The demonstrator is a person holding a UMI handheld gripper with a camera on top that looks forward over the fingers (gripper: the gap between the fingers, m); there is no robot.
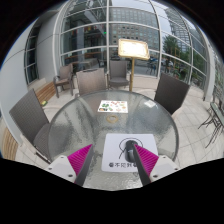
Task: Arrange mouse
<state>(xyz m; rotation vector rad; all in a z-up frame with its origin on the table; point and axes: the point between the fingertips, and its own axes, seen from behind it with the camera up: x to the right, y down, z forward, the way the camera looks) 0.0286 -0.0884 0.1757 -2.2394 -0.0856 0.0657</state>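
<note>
A white mat [104,142] with a line of dark print lies on the near part of a round glass table [70,125]. A dark mouse-shaped outline [122,141] shows on the mat, partly behind my right finger. I cannot tell whether it is a drawing or a mouse. My gripper [112,150] hangs above the mat's near edge, open, its magenta pads [82,157] wide apart with nothing between them.
A small white card [112,105] with coloured marks lies at the table's far side. Dark chairs [172,96] stand around the table. Beyond it are a sign on a stand [131,48] and a glass building front.
</note>
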